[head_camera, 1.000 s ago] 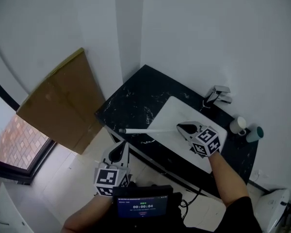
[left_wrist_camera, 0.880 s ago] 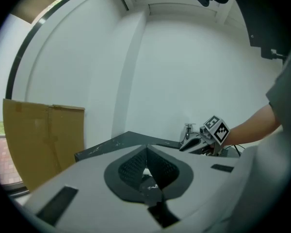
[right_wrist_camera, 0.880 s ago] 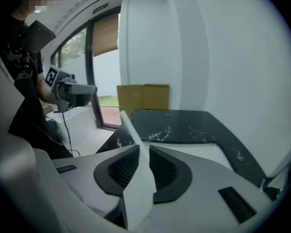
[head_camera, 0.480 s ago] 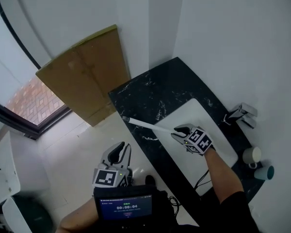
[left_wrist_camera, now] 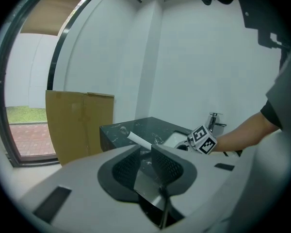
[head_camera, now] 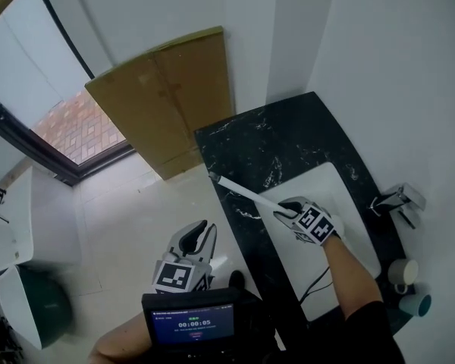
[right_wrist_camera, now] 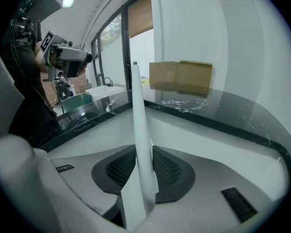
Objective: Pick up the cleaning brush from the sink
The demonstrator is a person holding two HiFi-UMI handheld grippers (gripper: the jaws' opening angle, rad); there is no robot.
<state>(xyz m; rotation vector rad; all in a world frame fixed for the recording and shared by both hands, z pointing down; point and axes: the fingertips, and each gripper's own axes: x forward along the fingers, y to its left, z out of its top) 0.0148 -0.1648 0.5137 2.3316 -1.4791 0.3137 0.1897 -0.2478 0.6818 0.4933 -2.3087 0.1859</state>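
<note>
The cleaning brush shows as a long white handle (head_camera: 246, 192) slanting from the white sink basin (head_camera: 345, 196) out past the black counter's front edge. My right gripper (head_camera: 284, 207) is over the basin's left part, shut on the handle (right_wrist_camera: 138, 120), which runs up between its pads. The brush head is hidden beneath that gripper. My left gripper (head_camera: 197, 233) hangs in front of the counter over the floor, slightly open with nothing between its jaws. In the left gripper view (left_wrist_camera: 145, 157) the handle (left_wrist_camera: 138, 141) and the right gripper's marker cube (left_wrist_camera: 202, 139) lie ahead.
A black marble counter (head_camera: 265, 142) holds the basin, with a chrome faucet (head_camera: 398, 201) and two cups (head_camera: 402, 271) at the right. A cardboard sheet (head_camera: 163, 105) leans on the wall beside a window. A green bin (head_camera: 30, 309) stands at the far left.
The right gripper has come lower toward the basin, still with the white handle, which now points more steeply away. The left gripper has sunk a little. The head view has swung left.
</note>
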